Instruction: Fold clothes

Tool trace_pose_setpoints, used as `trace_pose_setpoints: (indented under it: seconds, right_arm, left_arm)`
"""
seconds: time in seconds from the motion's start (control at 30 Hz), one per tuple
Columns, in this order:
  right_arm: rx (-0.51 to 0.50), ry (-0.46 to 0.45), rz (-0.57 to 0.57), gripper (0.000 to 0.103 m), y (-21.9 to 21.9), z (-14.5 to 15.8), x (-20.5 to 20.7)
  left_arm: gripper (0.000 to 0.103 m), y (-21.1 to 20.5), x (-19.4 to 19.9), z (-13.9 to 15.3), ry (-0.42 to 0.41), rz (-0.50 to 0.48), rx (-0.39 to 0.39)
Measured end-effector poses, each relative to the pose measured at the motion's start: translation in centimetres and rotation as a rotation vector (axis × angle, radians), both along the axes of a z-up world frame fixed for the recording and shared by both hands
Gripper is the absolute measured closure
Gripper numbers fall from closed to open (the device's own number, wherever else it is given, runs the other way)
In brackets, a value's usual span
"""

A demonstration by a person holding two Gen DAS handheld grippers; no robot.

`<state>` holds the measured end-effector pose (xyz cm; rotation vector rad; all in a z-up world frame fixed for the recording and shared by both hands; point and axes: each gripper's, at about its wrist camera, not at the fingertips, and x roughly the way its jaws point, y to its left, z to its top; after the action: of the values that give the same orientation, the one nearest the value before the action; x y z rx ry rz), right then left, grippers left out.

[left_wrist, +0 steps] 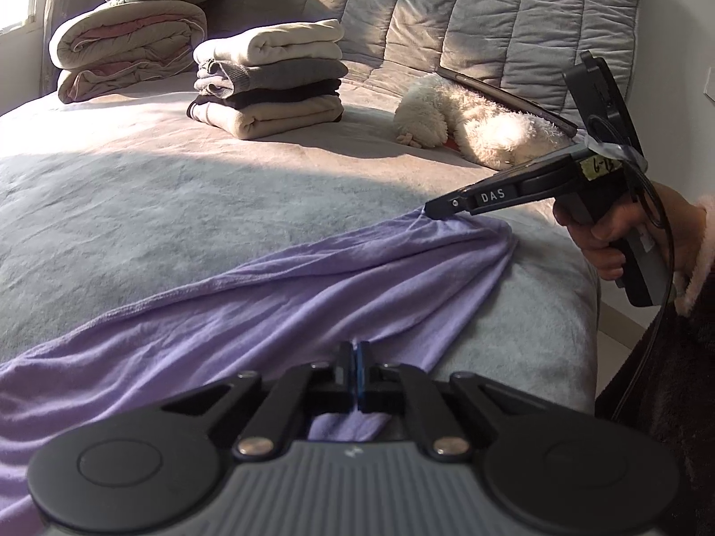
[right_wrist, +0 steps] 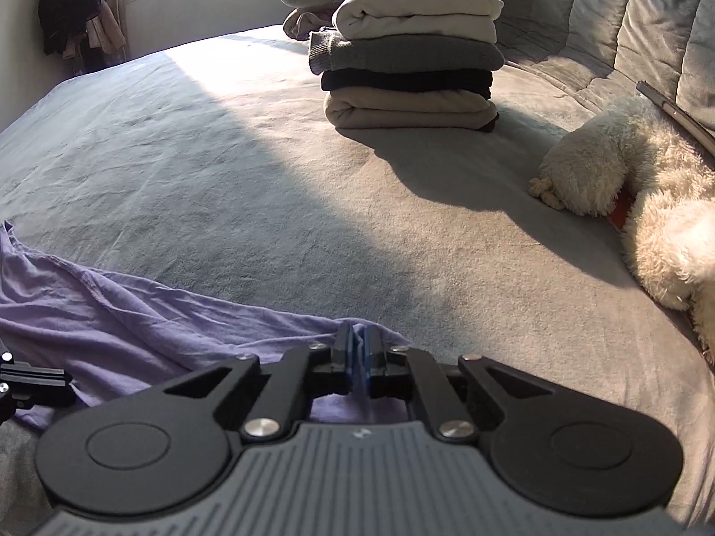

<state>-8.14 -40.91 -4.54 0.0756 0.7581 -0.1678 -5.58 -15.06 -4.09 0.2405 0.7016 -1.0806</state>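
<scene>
The soft lilac jersey garment (left_wrist: 268,295) sprawls across the lower left of the grey bed blanket (left_wrist: 134,205). Both grippers, left (left_wrist: 356,355) and right (right_wrist: 357,348), pinch its edge; lift the 2 together, keeping the cloth taut.

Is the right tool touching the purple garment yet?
Touching. In the left wrist view the right tool has its tip pinching a gathered peak of the purple garment; the right wrist view shows fabric caught between its closed fingers.
</scene>
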Motion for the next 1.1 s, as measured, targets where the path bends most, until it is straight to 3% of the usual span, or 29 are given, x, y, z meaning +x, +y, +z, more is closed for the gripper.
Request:
trace_pose_setpoints:
  seconds: [0.2, 0.37, 0.47, 0.5, 0.53, 0.6, 0.7, 1.1]
  right_arm:
    - [-0.038, -0.09, -0.068, 0.101, -0.7, 1.4, -0.9]
    - [-0.033, -0.051, -0.08, 0.1, -0.8, 0.7, -0.1]
    - [-0.04, -0.048, -0.074, 0.09, -0.2, 0.7, 0.1]
    - [-0.041, -0.053, -0.07, 0.088, 0.0, 0.9, 0.1]
    - [-0.036, -0.062, -0.059, 0.088, 0.2, 1.1, 0.0]
    - [-0.018, -0.078, -0.032, 0.085, 0.8, 1.6, 0.2]
    - [0.005, -0.097, 0.004, 0.066, 2.0, 2.0, 0.4]
    - [0.052, -0.079, 0.156, 0.066, 8.4, 2.0, 2.6]
  left_arm:
    - [0.103, 0.8, -0.5, 0.9, 0.036, -0.074, -0.015]
    - [0.102, 1.2, -0.8, 0.5, 0.074, -0.096, -0.008]
    - [0.082, 1.9, -0.7, 0.5, 0.098, -0.061, -0.026]
    - [0.068, 2.3, -0.7, 0.7, 0.092, -0.046, -0.035]
    - [0.064, 2.8, -0.8, 0.9, 0.085, -0.032, -0.045]
    - [0.064, 4.0, -0.5, 1.3, 0.088, 0.01, -0.064]
    - [0.064, 6.2, 0.2, 1.4, 0.106, 0.099, -0.078]
    - [0.058, 16.6, 1.3, 0.7, 0.094, 0.5, -0.047]
